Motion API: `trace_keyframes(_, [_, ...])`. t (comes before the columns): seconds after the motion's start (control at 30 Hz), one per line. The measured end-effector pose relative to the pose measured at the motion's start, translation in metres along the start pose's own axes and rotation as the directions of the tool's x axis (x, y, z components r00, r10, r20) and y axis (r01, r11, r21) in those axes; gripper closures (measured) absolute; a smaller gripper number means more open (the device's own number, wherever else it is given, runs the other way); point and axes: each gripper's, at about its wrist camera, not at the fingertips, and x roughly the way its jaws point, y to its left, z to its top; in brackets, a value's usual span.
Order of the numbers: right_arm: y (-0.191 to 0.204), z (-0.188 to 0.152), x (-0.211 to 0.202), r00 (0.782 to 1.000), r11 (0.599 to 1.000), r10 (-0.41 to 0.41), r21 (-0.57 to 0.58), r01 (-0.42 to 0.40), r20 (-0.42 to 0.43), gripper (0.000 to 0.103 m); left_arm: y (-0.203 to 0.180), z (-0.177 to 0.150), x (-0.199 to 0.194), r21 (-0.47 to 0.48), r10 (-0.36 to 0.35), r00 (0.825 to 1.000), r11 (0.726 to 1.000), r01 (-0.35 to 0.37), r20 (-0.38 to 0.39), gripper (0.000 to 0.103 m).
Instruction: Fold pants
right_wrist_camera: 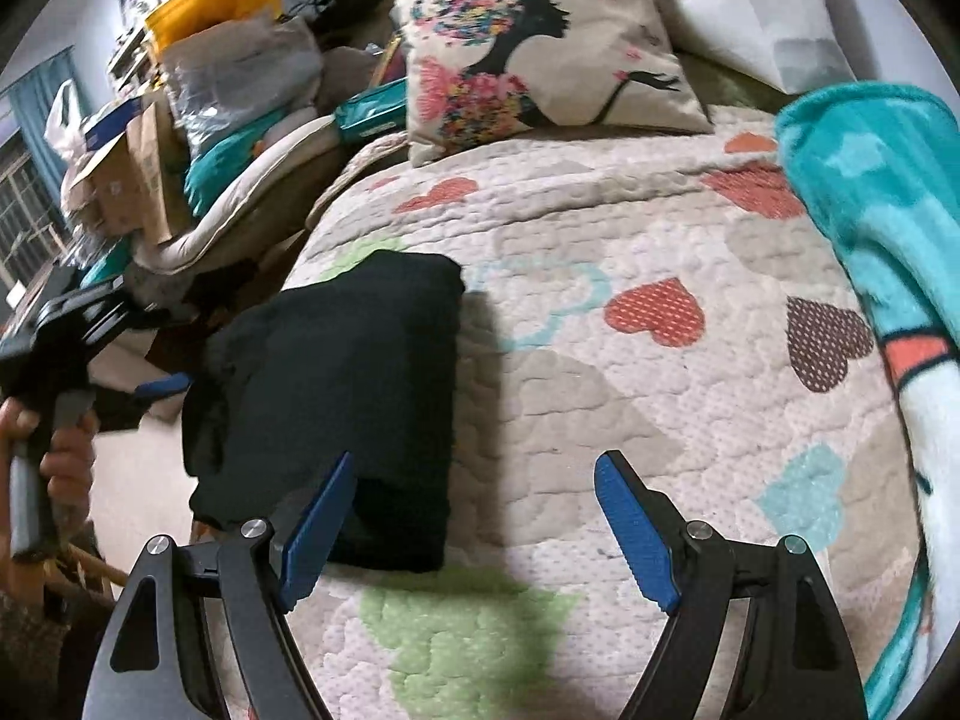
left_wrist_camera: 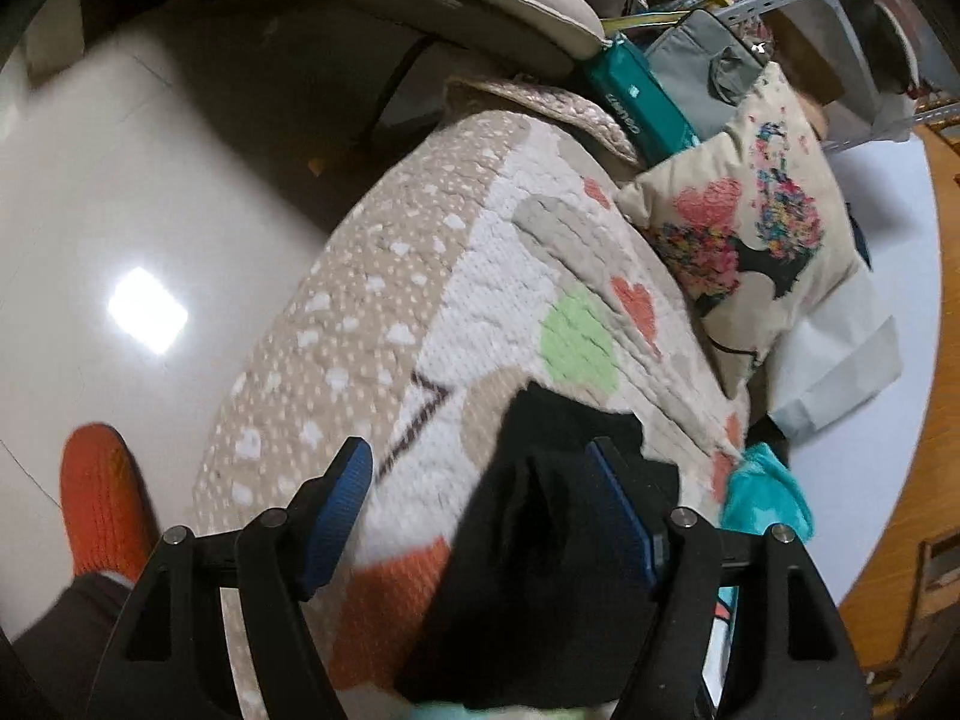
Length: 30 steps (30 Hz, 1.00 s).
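Note:
The black pants [right_wrist_camera: 336,408] lie folded into a compact bundle on the heart-patterned quilt [right_wrist_camera: 630,420], near the bed's left edge. My right gripper [right_wrist_camera: 474,516] is open and empty above the quilt, just right of the bundle's near corner. My left gripper [left_wrist_camera: 480,498] is open, its jaws wide apart over the bundle's edge [left_wrist_camera: 552,540], with its right finger against the black cloth. It also shows in the right wrist view [right_wrist_camera: 162,387], at the bundle's left side.
A printed cushion [right_wrist_camera: 540,42] lies at the head of the bed. A teal blanket [right_wrist_camera: 882,228] lies along the right side. Bags, boxes and a pet bed [right_wrist_camera: 198,120] are piled at the left. My orange-socked foot [left_wrist_camera: 102,492] stands on the shiny floor.

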Motion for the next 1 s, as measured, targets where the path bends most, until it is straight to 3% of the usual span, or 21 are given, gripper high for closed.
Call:
trace_keyframes(0.23, [-0.014,-0.003,0.007,1.000,0.998,0.014,0.059,-0.013,-0.016,0.017,-0.007,-0.037,-0.010,0.057,0.029,0.999,0.998,-0.031,0.034,0.030])
trace_keyframes(0.43, [-0.016,-0.002,0.005,1.000,0.998,0.012,0.066,-0.011,-0.003,0.017,-0.034,-0.045,-0.010,0.191,0.082,0.993,0.977,-0.097,0.084,0.030])
trace_keyframes(0.73, [-0.017,-0.002,0.009,1.000,0.997,0.011,0.076,-0.010,-0.012,0.017,-0.048,-0.052,-0.004,0.257,0.139,0.986,0.954,-0.157,0.088,0.030])
trace_keyframes(0.87, [-0.016,-0.002,0.010,1.000,0.997,0.009,0.075,-0.008,-0.012,0.017,-0.058,-0.057,-0.007,0.309,0.197,0.970,0.922,-0.233,0.143,0.030])
trace_keyframes(1.0, [-0.016,-0.002,0.010,1.000,0.997,0.005,0.078,-0.005,-0.011,0.017,-0.069,-0.063,-0.012,0.370,0.279,0.930,0.859,-0.352,0.238,0.030])
